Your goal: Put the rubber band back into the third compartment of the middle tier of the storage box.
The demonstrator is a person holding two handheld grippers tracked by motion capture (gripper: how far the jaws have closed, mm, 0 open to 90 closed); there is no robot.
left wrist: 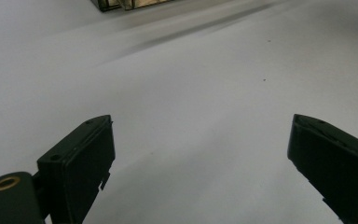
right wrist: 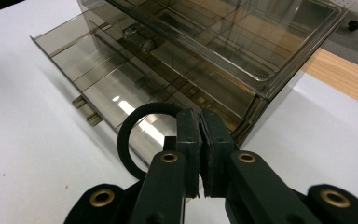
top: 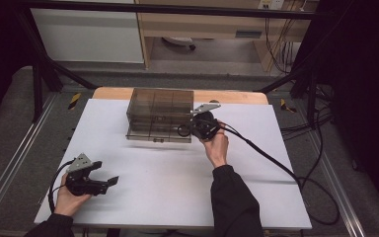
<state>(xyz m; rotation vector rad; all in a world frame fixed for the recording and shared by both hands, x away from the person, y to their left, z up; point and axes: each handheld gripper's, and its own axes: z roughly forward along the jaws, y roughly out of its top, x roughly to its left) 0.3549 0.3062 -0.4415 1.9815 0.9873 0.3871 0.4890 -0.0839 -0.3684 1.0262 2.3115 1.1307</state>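
Note:
A smoky see-through drawer box [top: 160, 106] stands at the far middle of the white table [top: 177, 182]. Its bottom drawer [right wrist: 98, 74] is pulled out, with dividers and no contents that I can make out. My right gripper [right wrist: 199, 135] is shut on the rim of a black ring [right wrist: 129, 135], which hangs over the right end of that open drawer. From above, the right gripper [top: 190, 129] and the black ring [top: 183, 131] sit at the box's front right corner. My left gripper [top: 106, 173] rests open near the table's front left, its jaws wide apart [left wrist: 200, 154] over bare white surface.
A wooden tabletop edge [top: 237, 96] shows behind the white sheet. The right gripper's thick black cable [top: 276, 163] trails across the table's right side to the floor. A corner of the box [left wrist: 121, 3] appears far off in the left gripper view.

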